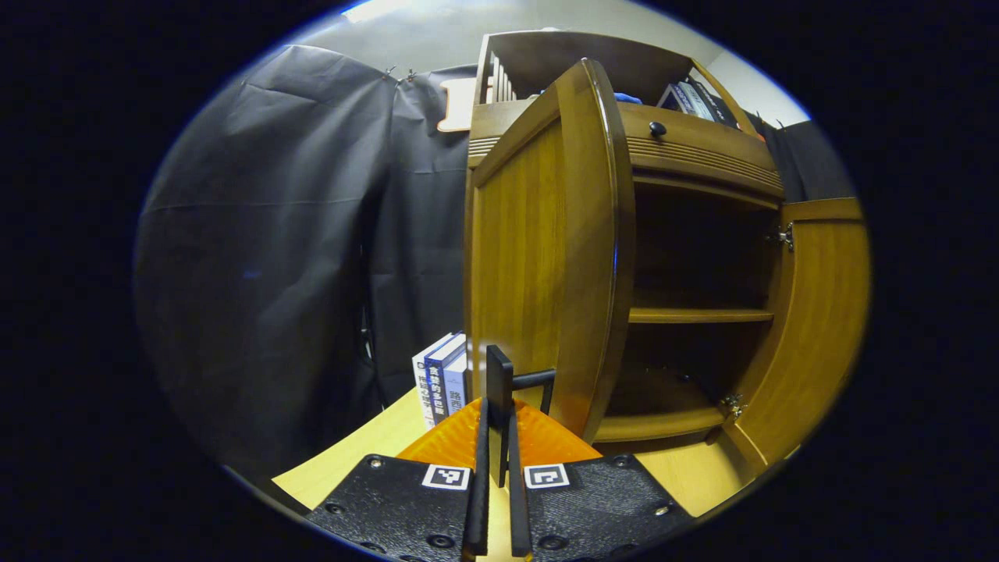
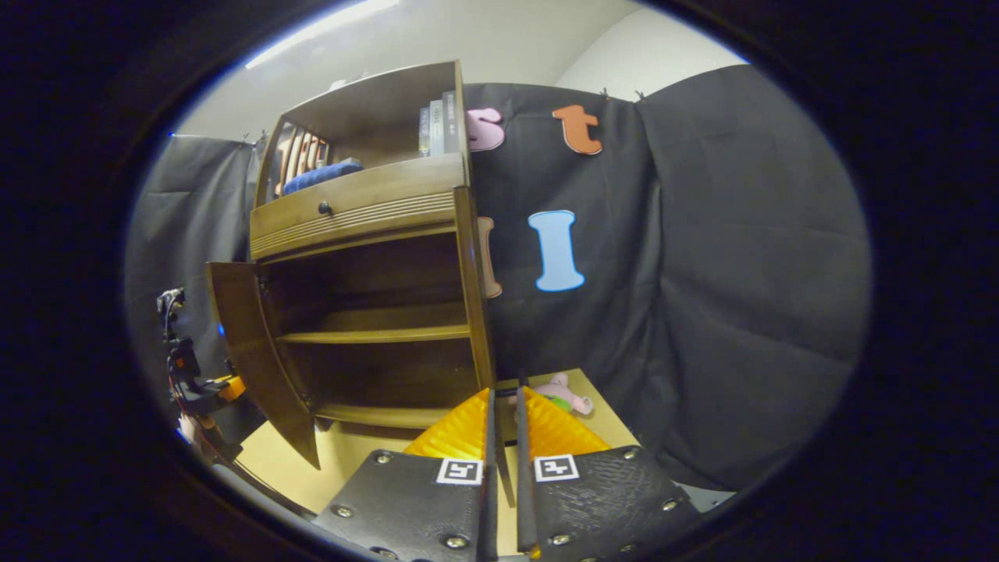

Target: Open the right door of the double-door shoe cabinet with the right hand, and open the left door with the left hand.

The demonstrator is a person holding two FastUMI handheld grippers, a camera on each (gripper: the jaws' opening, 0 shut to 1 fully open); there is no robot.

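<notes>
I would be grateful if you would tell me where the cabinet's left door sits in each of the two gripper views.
Left gripper view: the left door stands centre frame, swung open, edge toward the camera, just beyond the left gripper.
Right gripper view: it hangs open at lower left, beside the dark interior.
Shared landmark: the drawer knob above the doors.

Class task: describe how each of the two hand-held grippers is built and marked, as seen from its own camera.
The left gripper has two black textured plates fixed with screws, each bearing a square black-and-white marker, ahead of orange ribbed wedge pieces and two thin parallel fingers. The right gripper has the same build: black screwed plates, square markers, orange ribbed wedges.
</notes>
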